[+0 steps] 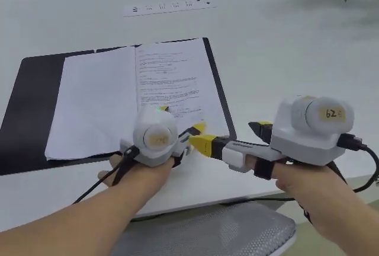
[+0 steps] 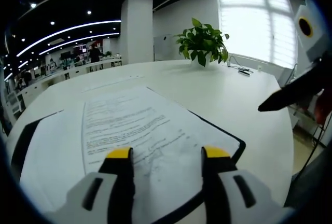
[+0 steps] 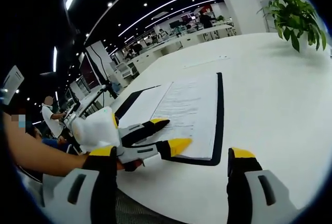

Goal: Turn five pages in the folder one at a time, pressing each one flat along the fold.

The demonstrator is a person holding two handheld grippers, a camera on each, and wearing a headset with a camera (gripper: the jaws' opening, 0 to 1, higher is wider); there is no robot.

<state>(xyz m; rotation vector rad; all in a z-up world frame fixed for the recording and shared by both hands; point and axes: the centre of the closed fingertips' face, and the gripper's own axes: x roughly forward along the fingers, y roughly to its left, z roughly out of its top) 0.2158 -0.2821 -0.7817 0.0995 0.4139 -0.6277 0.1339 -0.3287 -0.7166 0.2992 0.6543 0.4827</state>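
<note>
1. The folder [image 1: 32, 108] lies open on the white table [image 1: 284, 42], straight ahead of you. It has a blank sheet [image 1: 95, 102] on the left, a printed page [image 1: 169, 81] on the right, and the fold [image 1: 137, 90] running between them.
2. Your left tongs [image 2: 167, 154] are spread wide and pinch nothing. They sit low over the near edge of the printed page.
3. Your right tongs [image 3: 173, 152] are spread too and hold nothing. They are off the folder's near right corner, above bare table.
4. Expect the page to be very light, thin and floppy. It will likely sag and curl once lifted, and it may crease or tear if you squeeze hard or tug sideways.
5. The sheets look smooth, so two may cling together. Check that you have only one before you carry it over.
6. The best hold is probably the free right edge near the lower corner, well away from the fold, nipped lightly.
7. The black cover looks stiffer and should stay put, but a drag could slide the whole folder across the slick table.
</note>
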